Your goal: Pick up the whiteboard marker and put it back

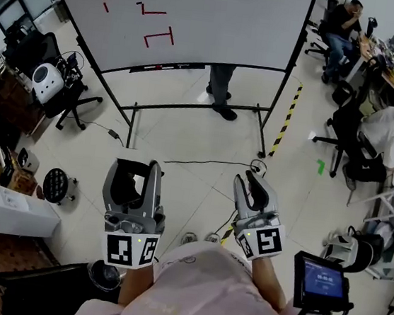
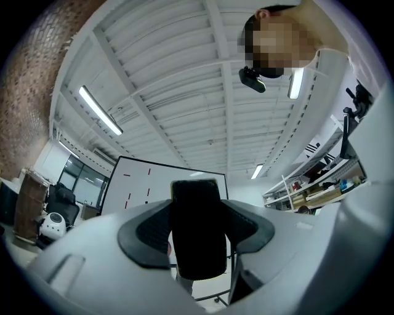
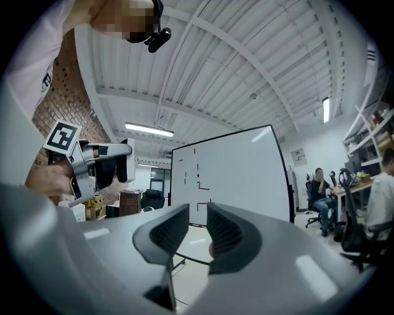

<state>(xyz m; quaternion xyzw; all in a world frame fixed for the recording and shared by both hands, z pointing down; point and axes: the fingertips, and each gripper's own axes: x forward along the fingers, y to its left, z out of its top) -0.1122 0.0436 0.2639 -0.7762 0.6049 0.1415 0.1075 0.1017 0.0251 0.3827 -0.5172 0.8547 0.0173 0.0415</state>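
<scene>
A whiteboard [image 1: 201, 11] with red and black strokes stands ahead on a wheeled black frame. It also shows in the right gripper view [image 3: 234, 172] and the left gripper view [image 2: 160, 184]. Small red and dark items lie on its ledge [image 1: 158, 65]; I cannot tell which is a marker. My left gripper [image 1: 136, 171] is held at chest height, shut on an upright black block [image 2: 197, 227]. My right gripper [image 1: 251, 183] is beside it, its jaws a narrow gap apart [image 3: 198, 231] with only the board showing through. The left gripper [image 3: 104, 163] is also in the right gripper view.
A person's legs [image 1: 219, 92] stand behind the board. People sit at desks at the right [image 1: 385, 133]. Office chairs [image 1: 69, 95] and boxes [image 1: 15, 213] line the left. A cable [image 1: 203, 165] and yellow-black tape [image 1: 285, 121] lie on the floor. A small screen [image 1: 321, 279] is at my right.
</scene>
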